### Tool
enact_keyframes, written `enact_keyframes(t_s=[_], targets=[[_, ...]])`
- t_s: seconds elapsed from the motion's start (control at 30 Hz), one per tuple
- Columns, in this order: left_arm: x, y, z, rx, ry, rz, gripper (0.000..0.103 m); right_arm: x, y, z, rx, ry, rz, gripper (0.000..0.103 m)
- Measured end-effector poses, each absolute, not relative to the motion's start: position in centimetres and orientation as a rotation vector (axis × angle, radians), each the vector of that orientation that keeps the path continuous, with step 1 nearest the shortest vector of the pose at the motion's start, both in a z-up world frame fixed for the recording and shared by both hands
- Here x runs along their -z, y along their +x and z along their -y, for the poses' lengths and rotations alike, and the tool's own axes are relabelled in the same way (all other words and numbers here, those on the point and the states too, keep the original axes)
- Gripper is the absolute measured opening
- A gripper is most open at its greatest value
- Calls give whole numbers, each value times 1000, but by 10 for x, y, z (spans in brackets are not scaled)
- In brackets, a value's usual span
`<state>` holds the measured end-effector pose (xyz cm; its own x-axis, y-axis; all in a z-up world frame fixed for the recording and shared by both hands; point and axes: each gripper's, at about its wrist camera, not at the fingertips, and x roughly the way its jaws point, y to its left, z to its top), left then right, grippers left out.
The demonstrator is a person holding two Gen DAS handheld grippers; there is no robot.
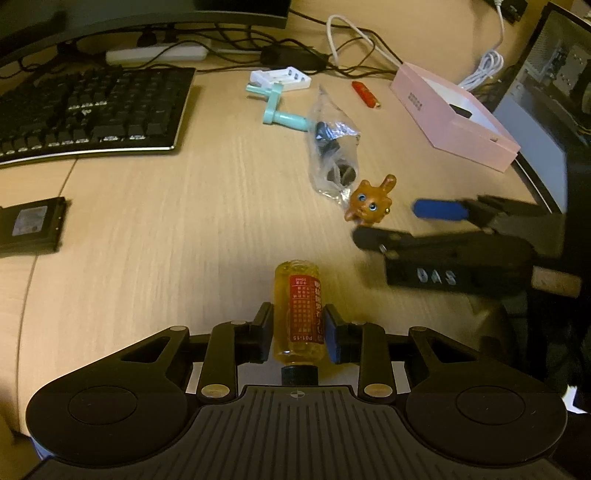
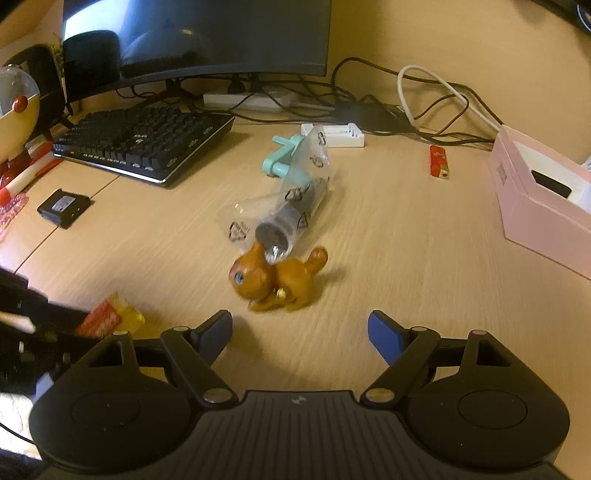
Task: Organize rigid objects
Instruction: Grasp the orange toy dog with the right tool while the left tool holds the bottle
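My left gripper (image 1: 297,332) is shut on a small yellow bottle (image 1: 297,306) with a red label, cap towards the camera, held over the desk. The bottle also shows in the right wrist view (image 2: 110,317) at the left. My right gripper (image 2: 299,332) is open and empty, just short of an orange cat figurine (image 2: 277,277). In the left wrist view the right gripper (image 1: 391,223) reaches in from the right, beside the figurine (image 1: 371,201). A clear plastic bag with dark parts (image 2: 288,206) lies just behind the figurine. A pink box (image 2: 539,199) stands at the right.
A teal plastic part (image 1: 280,110), a white holder (image 1: 280,77) and a red lighter (image 1: 365,94) lie further back. A black keyboard (image 1: 88,110) and a black battery pack (image 1: 31,229) are at the left. Cables (image 2: 424,107) and a monitor (image 2: 195,33) fill the back.
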<state>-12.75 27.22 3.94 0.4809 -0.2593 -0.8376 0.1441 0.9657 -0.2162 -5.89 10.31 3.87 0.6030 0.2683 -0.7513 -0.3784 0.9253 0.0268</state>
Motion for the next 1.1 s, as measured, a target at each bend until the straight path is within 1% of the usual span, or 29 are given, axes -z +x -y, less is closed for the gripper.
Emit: enact_keyframes(t_s=[0.13, 0.2, 0.23, 0.27, 0.33, 0.4, 0.63, 0.8, 0.83, 0.97, 1.1], targets=[[-39, -129, -272, 240, -128, -1034, 32, -34, -51, -104, -371, -135, -819, 82], [-39, -129, -272, 236, -130, -1033, 33, -34, -51, -106, -384, -137, -806, 78], [-39, -129, -272, 233, -131, -1032, 33, -35, -52, -106, -395, -143, -800, 70], [-39, -129, -271, 232, -132, -1031, 33, -36, -53, -108, -415, -157, -794, 58], [-39, -127, -271, 234, -138, -1030, 33, -40, -55, -113, -435, -210, -787, 43], [-39, -126, -269, 228, -140, -1029, 33, -46, -58, -112, -433, -234, -760, 43], [-38, -122, -247, 219, -101, -1015, 33, -64, -62, -75, -405, -179, -735, 41], [-36, -113, -229, 240, -96, -1017, 33, -57, -62, -48, -374, -189, -821, 41], [-36, -112, -226, 243, -94, -1013, 33, -55, -64, -44, -372, -183, -830, 42], [-35, -108, -218, 240, -97, -1000, 33, -49, -67, -36, -382, -170, -840, 53], [-34, -111, -216, 238, -92, -986, 33, -44, -61, -42, -395, -140, -838, 53]])
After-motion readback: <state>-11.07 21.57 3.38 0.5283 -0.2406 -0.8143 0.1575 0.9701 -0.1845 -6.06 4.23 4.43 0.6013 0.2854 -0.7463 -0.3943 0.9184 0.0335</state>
